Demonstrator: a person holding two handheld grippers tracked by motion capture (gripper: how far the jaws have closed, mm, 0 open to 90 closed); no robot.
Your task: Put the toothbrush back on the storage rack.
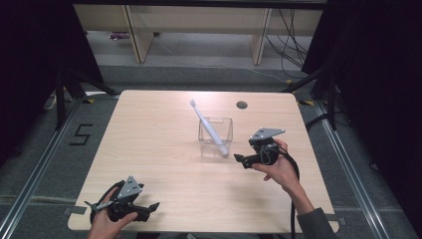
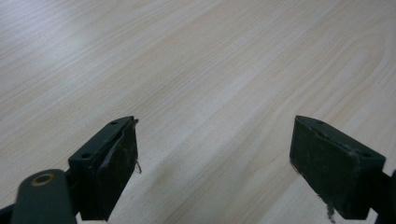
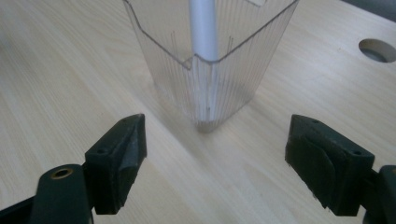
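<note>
High view: "5" marking (image 1: 81,134) left of table (image 1: 149,129).

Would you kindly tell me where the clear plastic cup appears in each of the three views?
High view: clear cup stands right of the table's centre, toothbrush leaning in it, just left of the right gripper.
Left gripper view: not in it; bare wooden table beyond open jaws.
Right gripper view: top centre, ahead of open jaws.
Shared landmark: the table's round hole.

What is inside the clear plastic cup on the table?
A grey toothbrush stands in the clear plastic cup, leaning, with its brush head above the rim. Its lower end rests at the cup's bottom. The ribbed wall blurs it, so anything smaller inside cannot be told.
</note>
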